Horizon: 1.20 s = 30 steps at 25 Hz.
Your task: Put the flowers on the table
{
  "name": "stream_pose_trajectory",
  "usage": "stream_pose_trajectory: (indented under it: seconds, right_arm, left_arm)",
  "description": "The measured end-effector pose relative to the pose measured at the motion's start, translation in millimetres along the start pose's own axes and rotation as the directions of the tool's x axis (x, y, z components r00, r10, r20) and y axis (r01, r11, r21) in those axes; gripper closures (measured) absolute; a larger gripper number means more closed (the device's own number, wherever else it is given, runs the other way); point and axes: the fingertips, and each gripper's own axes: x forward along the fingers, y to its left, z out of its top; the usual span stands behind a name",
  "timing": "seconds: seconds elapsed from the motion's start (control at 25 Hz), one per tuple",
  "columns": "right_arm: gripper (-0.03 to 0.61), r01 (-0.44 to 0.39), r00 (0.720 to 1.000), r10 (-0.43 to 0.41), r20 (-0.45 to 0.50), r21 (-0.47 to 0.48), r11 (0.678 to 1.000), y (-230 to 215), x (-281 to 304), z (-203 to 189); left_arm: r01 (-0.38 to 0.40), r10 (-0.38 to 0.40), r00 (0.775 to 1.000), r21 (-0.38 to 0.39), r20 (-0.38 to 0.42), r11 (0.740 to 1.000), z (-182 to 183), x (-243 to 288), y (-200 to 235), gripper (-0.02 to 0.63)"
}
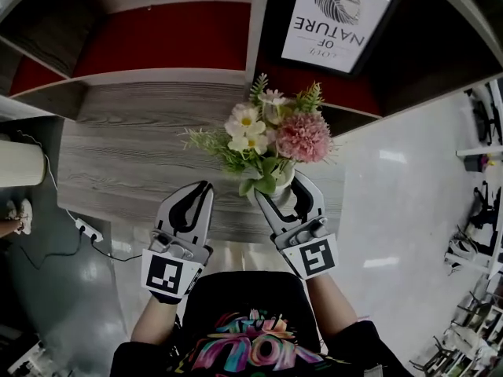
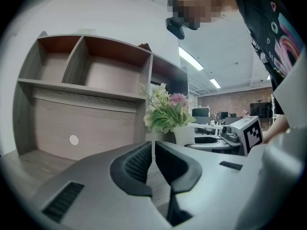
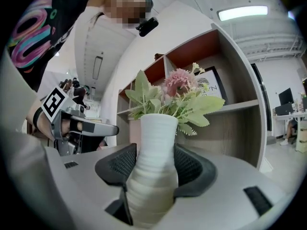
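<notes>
- right gripper [image 3: 153,169] has its jaws clamped round the white vase [image 3: 154,138] holding the flowers [image 1: 267,132], upright
- the vase is over the table's [image 1: 126,155] front edge, toward its right corner
- left gripper [image 2: 152,152] is beside it, jaws pressed together with nothing between

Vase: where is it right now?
The vase is clamped in the right gripper, right of centre in the head view, over the desk near its front edge, with the left gripper to its left.

White ribbed vase [image 3: 152,166]; pink, cream and green flowers [image 1: 267,136]; grey wood-grain table [image 1: 126,163]; deep red shelf backs [image 1: 169,38].
</notes>
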Motion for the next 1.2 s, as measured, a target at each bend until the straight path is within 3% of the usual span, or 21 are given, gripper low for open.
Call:
stream_pose_trajectory:
  seconds: [0.72,1.2]
  right_arm:
    - [0.316,0.048,0.999,-0.048,-0.015,0.008,0.999,-8,6,-52]
    - [0.310,0.043,0.999,-0.043,-0.011,-0.038,0.998,-1,-7,-56]
  left_arm:
    - [-0.040,0.040,0.998,0.007,-0.040,0.999,-44,15,7,0.575]
    - [-0.035,0.034,0.999,-0.008,-0.035,0.999,-43,7,1,0.575]
